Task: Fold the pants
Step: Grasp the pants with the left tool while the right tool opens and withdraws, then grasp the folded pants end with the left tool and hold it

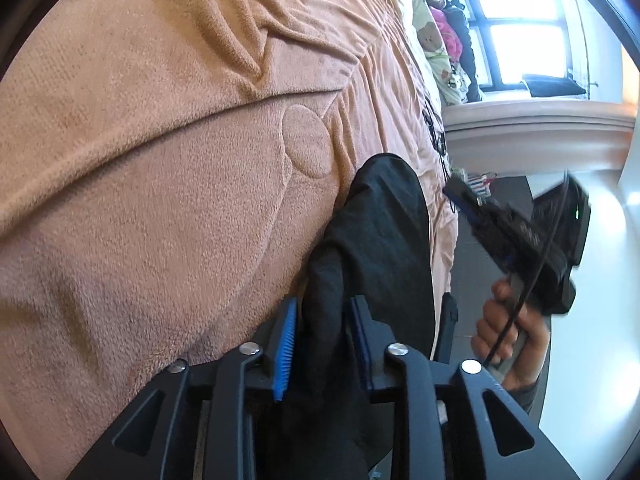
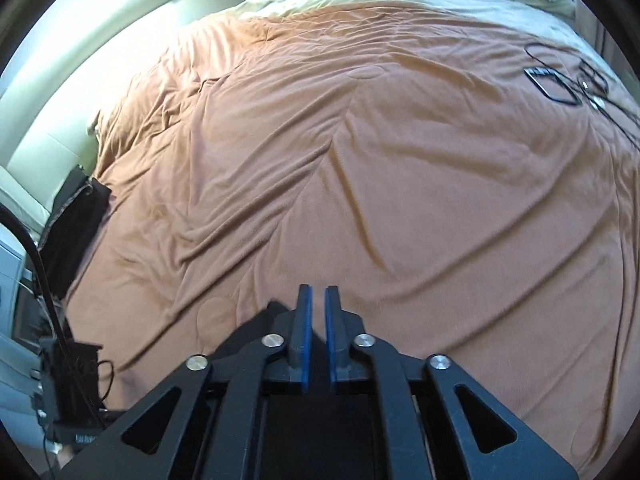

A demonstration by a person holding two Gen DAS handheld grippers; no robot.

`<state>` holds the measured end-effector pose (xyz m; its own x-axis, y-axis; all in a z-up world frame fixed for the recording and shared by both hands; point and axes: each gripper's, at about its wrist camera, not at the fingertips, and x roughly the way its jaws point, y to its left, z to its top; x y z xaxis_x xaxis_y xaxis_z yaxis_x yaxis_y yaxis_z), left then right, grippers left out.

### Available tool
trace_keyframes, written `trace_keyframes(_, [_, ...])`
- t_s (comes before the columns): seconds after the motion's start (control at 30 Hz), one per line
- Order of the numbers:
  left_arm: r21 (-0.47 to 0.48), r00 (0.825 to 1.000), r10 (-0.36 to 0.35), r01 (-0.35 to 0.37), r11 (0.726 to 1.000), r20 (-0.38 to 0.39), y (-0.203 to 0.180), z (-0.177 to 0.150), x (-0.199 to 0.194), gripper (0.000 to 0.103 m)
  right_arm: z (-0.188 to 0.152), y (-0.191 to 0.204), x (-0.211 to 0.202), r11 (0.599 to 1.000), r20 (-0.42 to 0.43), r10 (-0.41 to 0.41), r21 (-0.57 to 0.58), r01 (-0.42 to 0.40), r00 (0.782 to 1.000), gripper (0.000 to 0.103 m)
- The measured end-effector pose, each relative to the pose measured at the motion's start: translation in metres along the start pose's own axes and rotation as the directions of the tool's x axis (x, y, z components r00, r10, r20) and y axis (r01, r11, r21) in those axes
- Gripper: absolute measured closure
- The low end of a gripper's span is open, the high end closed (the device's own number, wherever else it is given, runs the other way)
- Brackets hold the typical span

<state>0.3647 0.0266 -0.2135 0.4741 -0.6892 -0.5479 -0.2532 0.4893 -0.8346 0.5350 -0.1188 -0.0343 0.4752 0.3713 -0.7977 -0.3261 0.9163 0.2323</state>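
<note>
Between the left hand-held gripper [image 1: 322, 344] pads, black pants [image 1: 384, 232] hang bunched.

An orange blanket [image 2: 360, 168] covers the bed, creased all over. At two o'clock in the right wrist view a phone [image 2: 554, 85] lies on it among black cables [image 2: 592, 80]. At one o'clock in the left wrist view, plush toys [image 1: 430, 36] sit beside a bright window [image 1: 520, 40].
</note>
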Motion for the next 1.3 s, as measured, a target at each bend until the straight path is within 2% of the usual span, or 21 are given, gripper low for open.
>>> trace_keyframes(0.03, [0.002, 1.000, -0.006, 0.006, 1.000, 0.000, -0.001, 0.002, 0.000, 0.068, -0.005, -0.005, -0.006, 1.000, 0.001, 0.009, 0.009, -0.009, 1.000, 0.073])
trace_keyframes(0.1, [0.015, 1.000, -0.013, 0.013, 1.000, 0.001, -0.004, 0.007, -0.001, 0.056, -0.017, -0.013, -0.017, 0.999, 0.017, 0.026, 0.036, -0.027, 1.000, 0.056])
trace_keyframes(0.13, [0.020, 1.000, -0.015, 0.015, 1.000, 0.000, -0.005, 0.009, -0.001, 0.056, -0.022, -0.016, -0.023, 0.998, 0.025, 0.030, 0.046, -0.032, 0.999, 0.055])
trace_keyframes(0.33, [0.068, 1.000, -0.007, 0.008, 0.998, -0.028, -0.016, 0.022, 0.011, 0.056, -0.060, -0.040, -0.048, 0.986, 0.048, 0.066, 0.149, -0.073, 0.997, 0.055])
trace_keyframes(0.53, [0.112, 0.998, 0.021, -0.014, 0.994, -0.062, -0.023, 0.036, 0.027, 0.056, -0.103, -0.068, -0.060, 0.946, 0.068, 0.156, 0.277, -0.168, 0.985, 0.055])
trace_keyframes(0.73, [0.150, 0.995, 0.034, -0.019, 0.988, -0.098, -0.030, 0.044, 0.042, 0.056, -0.137, -0.093, -0.054, 0.890, 0.095, 0.253, 0.368, -0.270, 0.963, 0.055])
trace_keyframes(0.93, [0.187, 0.987, 0.026, 0.004, 0.982, -0.161, -0.034, 0.045, 0.058, 0.056, -0.163, -0.109, -0.046, 0.821, 0.148, 0.354, 0.424, -0.382, 0.924, 0.055])
trace_keyframes(0.97, [0.197, 0.985, 0.031, 0.003, 0.980, -0.168, -0.036, 0.044, 0.060, 0.060, -0.167, -0.112, -0.044, 0.811, 0.156, 0.365, 0.431, -0.396, 0.918, 0.055])
trace_keyframes(1.0, [0.204, 0.984, 0.036, 0.000, 0.979, -0.172, -0.038, 0.043, 0.062, 0.078, -0.171, -0.114, -0.041, 0.803, 0.162, 0.375, 0.436, -0.407, 0.913, 0.055])
trace_keyframes(1.03, [0.201, 0.983, 0.035, 0.002, 0.980, -0.179, -0.038, 0.043, 0.064, 0.089, -0.174, -0.116, -0.039, 0.795, 0.166, 0.383, 0.441, -0.416, 0.909, 0.055])
trace_keyframes(1.07, [0.191, 0.983, 0.031, 0.004, 0.982, -0.183, -0.038, 0.043, 0.065, 0.093, -0.177, -0.118, -0.036, 0.788, 0.171, 0.389, 0.447, -0.423, 0.905, 0.055])
trace_keyframes(1.3, [0.187, 0.989, 0.059, -0.033, 0.982, -0.133, -0.037, 0.044, 0.053, 0.096, -0.191, -0.133, -0.034, 0.747, 0.222, 0.428, 0.458, -0.481, 0.876, 0.055])
